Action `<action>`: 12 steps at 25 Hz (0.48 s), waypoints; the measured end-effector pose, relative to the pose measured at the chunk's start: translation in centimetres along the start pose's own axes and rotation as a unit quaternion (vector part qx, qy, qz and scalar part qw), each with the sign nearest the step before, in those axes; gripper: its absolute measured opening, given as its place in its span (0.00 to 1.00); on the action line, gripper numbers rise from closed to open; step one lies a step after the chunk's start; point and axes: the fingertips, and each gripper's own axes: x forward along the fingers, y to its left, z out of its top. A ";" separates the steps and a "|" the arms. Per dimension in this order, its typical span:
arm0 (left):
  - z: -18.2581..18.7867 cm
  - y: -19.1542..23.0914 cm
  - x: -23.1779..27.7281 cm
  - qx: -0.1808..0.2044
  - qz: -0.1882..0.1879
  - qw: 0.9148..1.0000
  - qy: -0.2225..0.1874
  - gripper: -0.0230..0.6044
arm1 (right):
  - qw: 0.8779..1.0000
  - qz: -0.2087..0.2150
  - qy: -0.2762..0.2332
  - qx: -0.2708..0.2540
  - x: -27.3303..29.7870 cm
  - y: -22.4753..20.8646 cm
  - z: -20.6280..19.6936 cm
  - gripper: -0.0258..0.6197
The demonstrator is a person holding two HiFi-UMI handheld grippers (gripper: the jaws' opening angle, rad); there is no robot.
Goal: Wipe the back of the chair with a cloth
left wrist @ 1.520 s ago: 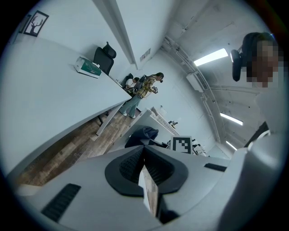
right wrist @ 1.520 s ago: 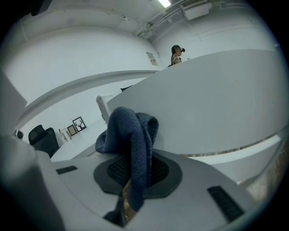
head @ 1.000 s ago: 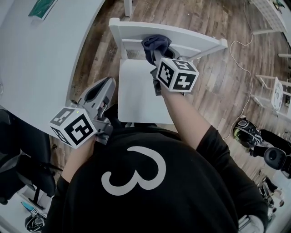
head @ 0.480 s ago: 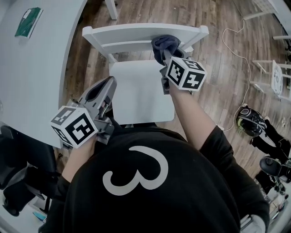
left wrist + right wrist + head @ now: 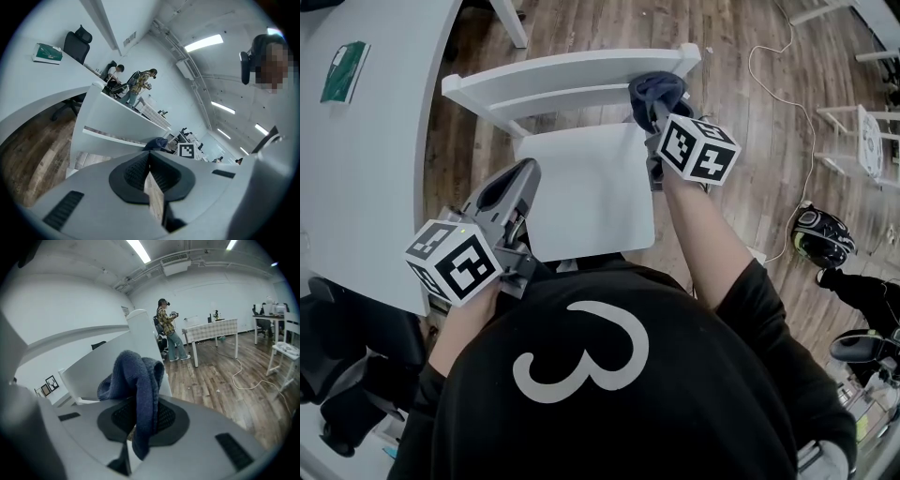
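Right gripper (image 5: 137, 423): jaws clamped on a dark blue knit cloth (image 5: 136, 390). The cloth bunches up above the pads, w/ one tail hanging down btwn them. Just past the jaw tips the cloth presses on the top rail (image 5: 562, 75) of a white wooden chair (image 5: 581, 187), at the rail's far-right end by the corner post. The square seat lies below and to the left of those jaws.

Left gripper (image 5: 150, 169): jaws together at the tips, nothing held. Only a thin wedge of wood floor shows behind the pads. The chair back is well ahead of these jaws, w/ the cloth (image 5: 157, 143) at its right end.

Writing: a big white "3" on the person's black shirt (image 5: 581, 403). Each gripper's marker cube (image 5: 698, 150) carries black-and-white square codes, no words. A green flat packet (image 5: 345, 70) lies on the white table (image 5: 375, 169), far left of both jaws; its print is too small to read.

Pose: right forearm (image 5: 703, 234) bare below a black sleeve, stretched fwd to the rail w/ the gripper pointing away from the body. Left hand is tucked low near the torso. Its gripper (image 5: 517, 178) angles fwd over the seat's left edge, beside the table rim and well apart from the cloth (image 5: 654, 91).
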 end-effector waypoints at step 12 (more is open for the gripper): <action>-0.5 0.6 -0.4 -0.010 0.004 1.000 -0.003 0.06 | 0.999 0.025 -0.027 -0.006 -1.4 0.9 0.4 0.12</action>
